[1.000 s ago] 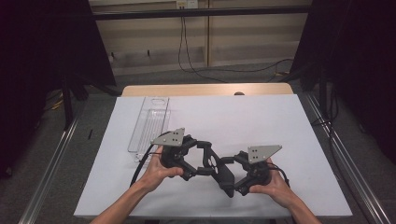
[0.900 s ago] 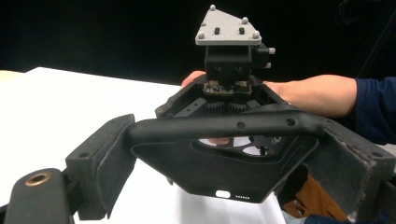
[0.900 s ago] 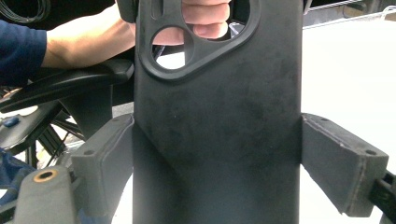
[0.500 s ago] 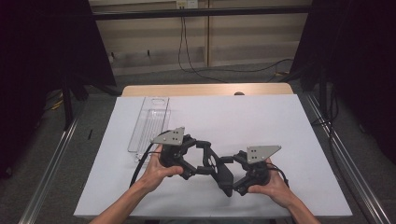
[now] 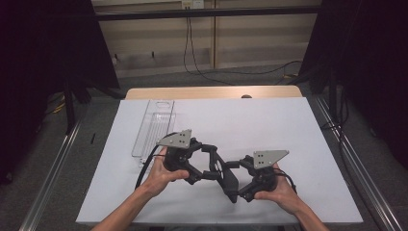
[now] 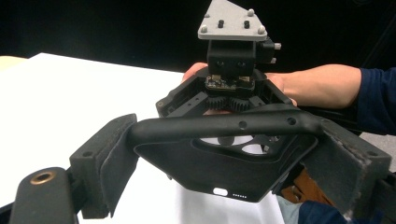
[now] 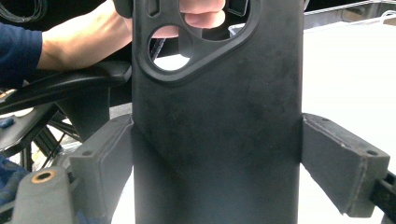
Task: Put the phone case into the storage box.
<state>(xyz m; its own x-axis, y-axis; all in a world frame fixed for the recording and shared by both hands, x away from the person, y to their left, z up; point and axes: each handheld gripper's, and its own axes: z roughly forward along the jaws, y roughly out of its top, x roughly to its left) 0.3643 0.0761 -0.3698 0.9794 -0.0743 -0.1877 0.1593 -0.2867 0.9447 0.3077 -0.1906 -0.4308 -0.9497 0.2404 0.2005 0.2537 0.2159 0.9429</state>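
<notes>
Almost nothing has moved since the earlier frame: your hands sit in the same spot over the near middle of the white tabletop (image 5: 298,125), and the black phone case (image 5: 230,179) still bridges the two tongs.

Key relation: the case hangs between the tongs, just above the tabletop. Its long axis runs straight out from the right tongs (image 7: 215,154) toward the left hand, camera cutout at the far end. The left tongs (image 6: 224,135) reach across that far end (crosswise to the long axis).

Right tongs: pads spread wide and pressed on the case's two long edges, clamped.

Left tongs: pads wide apart, the case's rim spanning between them; both ends appear to touch the pads, so call it gripped. The clear plastic tray (image 5: 153,126) lies well apart, far left.
</notes>
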